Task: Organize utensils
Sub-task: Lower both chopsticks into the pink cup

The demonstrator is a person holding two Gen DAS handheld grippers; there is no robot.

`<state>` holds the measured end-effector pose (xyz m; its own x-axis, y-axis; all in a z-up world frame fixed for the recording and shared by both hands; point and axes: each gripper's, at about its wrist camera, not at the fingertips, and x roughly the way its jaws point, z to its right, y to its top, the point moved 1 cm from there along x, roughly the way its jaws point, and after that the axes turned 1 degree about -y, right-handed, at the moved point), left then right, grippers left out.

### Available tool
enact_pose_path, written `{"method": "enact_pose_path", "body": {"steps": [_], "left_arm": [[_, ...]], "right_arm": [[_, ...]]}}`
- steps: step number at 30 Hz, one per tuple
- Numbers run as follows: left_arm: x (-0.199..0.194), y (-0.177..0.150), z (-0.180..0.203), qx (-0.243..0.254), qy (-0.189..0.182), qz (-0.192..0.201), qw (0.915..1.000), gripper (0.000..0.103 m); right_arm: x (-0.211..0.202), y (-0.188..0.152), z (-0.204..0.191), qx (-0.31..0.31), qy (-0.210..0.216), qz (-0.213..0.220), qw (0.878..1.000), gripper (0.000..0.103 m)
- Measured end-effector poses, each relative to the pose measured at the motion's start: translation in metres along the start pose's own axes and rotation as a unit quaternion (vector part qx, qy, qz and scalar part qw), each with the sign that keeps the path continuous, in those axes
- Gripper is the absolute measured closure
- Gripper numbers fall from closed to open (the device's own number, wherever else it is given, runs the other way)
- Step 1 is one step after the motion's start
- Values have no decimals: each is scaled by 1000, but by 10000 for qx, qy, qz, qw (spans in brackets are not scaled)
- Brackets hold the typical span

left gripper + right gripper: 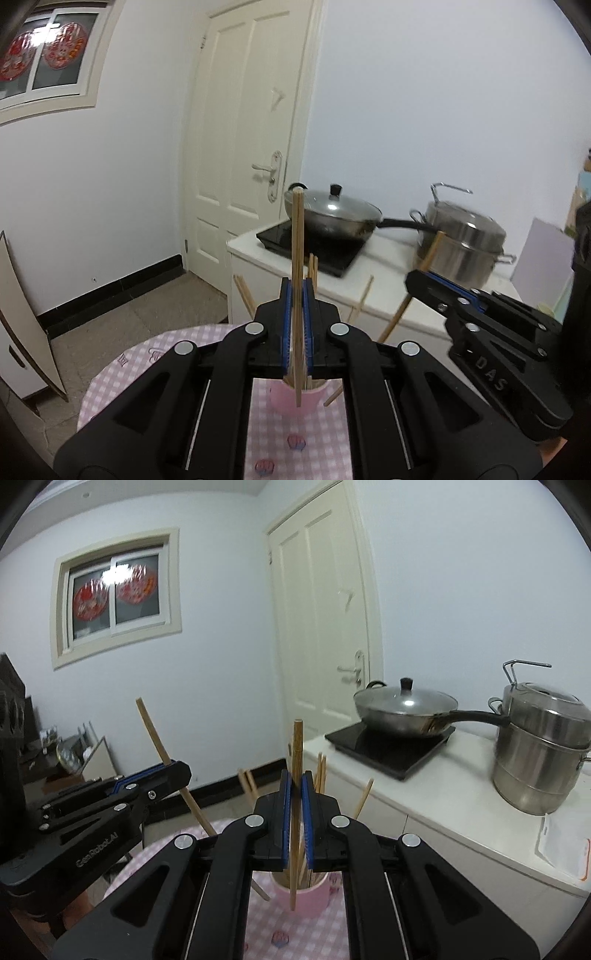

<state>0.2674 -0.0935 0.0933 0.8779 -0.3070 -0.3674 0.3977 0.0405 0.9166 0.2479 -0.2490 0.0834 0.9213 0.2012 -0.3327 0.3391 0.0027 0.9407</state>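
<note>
Two grippers, left (297, 325) and right (296, 812), fingers each clamped on an upright wooden chopstick (297, 258); round pink plastic cup (293, 400) at 6 o'clock.

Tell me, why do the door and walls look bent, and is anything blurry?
Both views: fisheye lenses bow the door and darken the corners. Left wrist view: the steel pot looks motion-smeared. Right wrist view: light glares on the window.

Black plastic left gripper (297, 295) and right gripper (295, 781), blue-padded jaws, silver round rivets, white lettering on the linkage
</note>
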Motion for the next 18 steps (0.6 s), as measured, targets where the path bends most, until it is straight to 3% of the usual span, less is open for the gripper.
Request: {"method": "enact_pose_path", "body": {"steps": [8,18], "left_arm": [[29,6,-8,-302,-46,162,9994,97],[67,-21,-8,-213,-2,-155,9997,97]], "right_arm": [[22,2,15,198,-54,178,9996,98],[49,-24,18,217,39,-188,9996,98]]}}
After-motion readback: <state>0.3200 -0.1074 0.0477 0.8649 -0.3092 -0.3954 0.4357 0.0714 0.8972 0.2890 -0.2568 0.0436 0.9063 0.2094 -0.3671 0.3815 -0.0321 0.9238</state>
